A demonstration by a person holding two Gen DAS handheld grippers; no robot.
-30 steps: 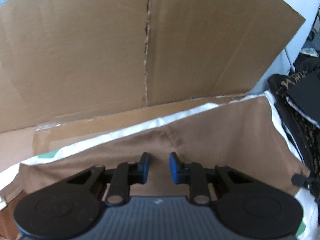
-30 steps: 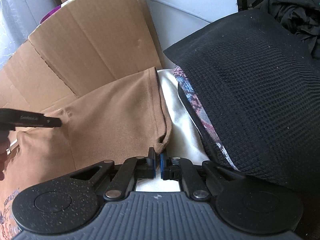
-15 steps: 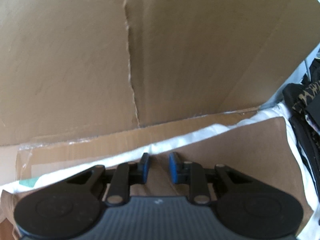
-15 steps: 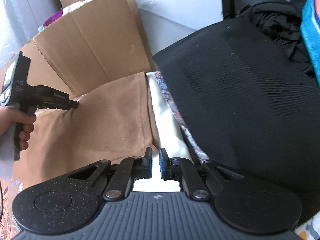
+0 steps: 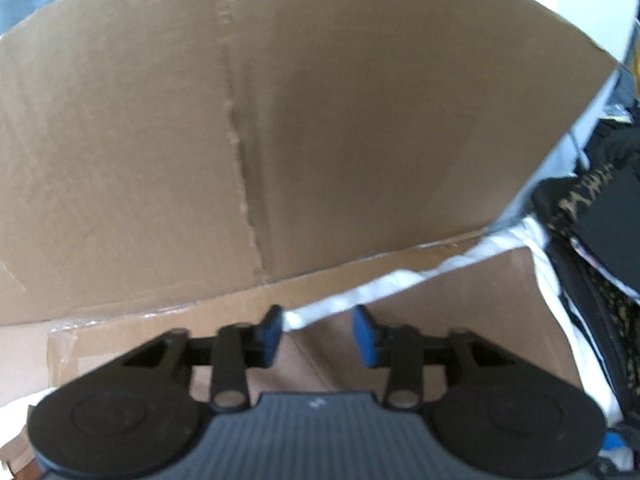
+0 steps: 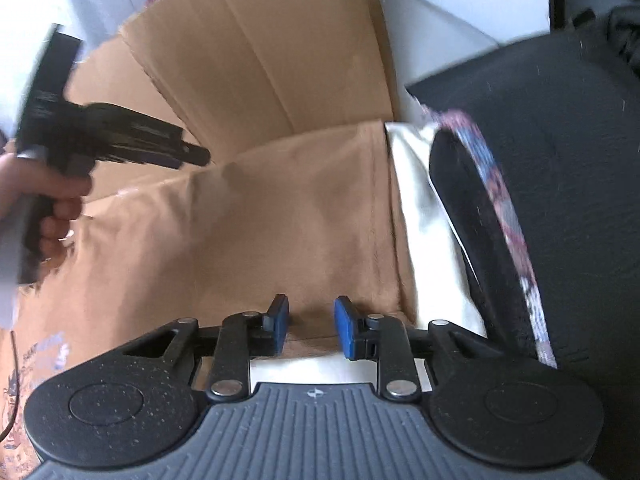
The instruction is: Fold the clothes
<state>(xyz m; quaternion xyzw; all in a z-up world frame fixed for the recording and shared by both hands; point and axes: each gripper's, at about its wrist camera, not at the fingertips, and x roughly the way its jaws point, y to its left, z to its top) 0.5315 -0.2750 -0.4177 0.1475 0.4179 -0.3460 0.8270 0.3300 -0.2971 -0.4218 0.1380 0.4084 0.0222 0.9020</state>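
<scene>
Both wrist views down onto brown garment (image 5: pixel 460 320)

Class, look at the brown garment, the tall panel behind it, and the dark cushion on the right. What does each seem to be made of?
Brown garment: soft matte knit, probably cotton jersey; it drapes and has a stitched hem.
Tall panel: plain corrugated cardboard; dull tan, scored creases, ragged edges.
Dark cushion: black woven or knitted fabric, apparently ribbed; blur hides details.

Garment (image 6: pixel 280 220) before cardboard (image 6: pixel 272 60) (upright)
</scene>
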